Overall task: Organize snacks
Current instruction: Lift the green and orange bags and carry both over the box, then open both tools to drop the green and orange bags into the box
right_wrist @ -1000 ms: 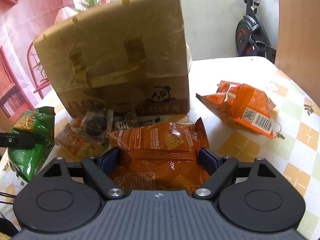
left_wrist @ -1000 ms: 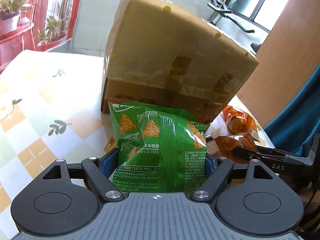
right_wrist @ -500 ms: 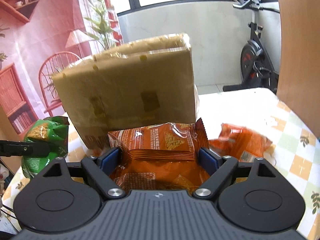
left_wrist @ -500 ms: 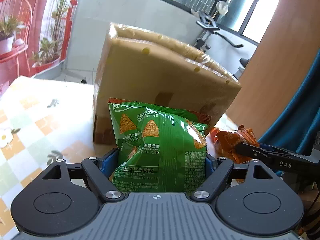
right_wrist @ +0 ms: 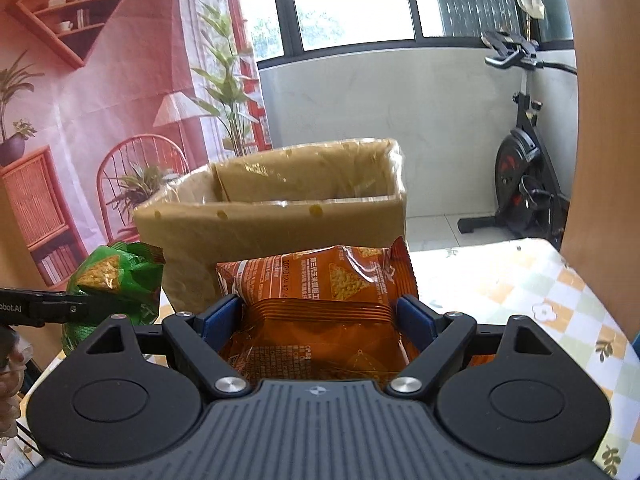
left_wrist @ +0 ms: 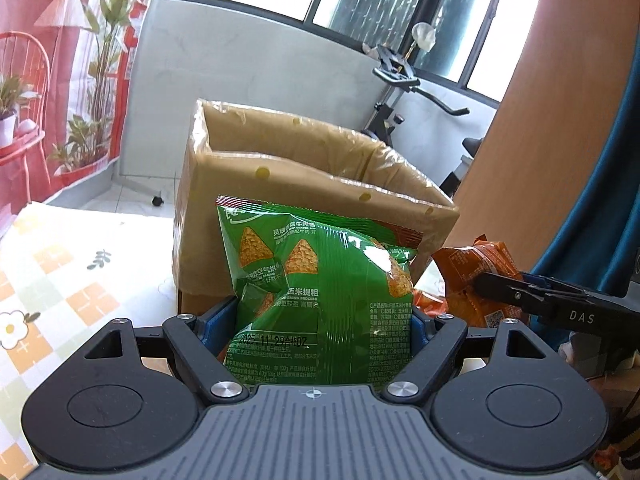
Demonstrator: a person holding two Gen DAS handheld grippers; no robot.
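Holding two bags before the box

Standing behind both grippers, the open box (left_wrist: 304, 184) sits on the table (left_wrist: 72, 280). Left gripper (left_wrist: 320, 320) clamps the green bag (left_wrist: 320, 292); right gripper (right_wrist: 318, 316) clamps the orange bag (right_wrist: 320, 292), both raised near its rim.

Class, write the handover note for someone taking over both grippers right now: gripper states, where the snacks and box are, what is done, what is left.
Left gripper: shut on the green snack bag, held up before the cardboard box.
Right gripper: shut on the orange snack bag, also near the box.
Done: both bags picked up; box top is open.
Left: drop both bags into the box.
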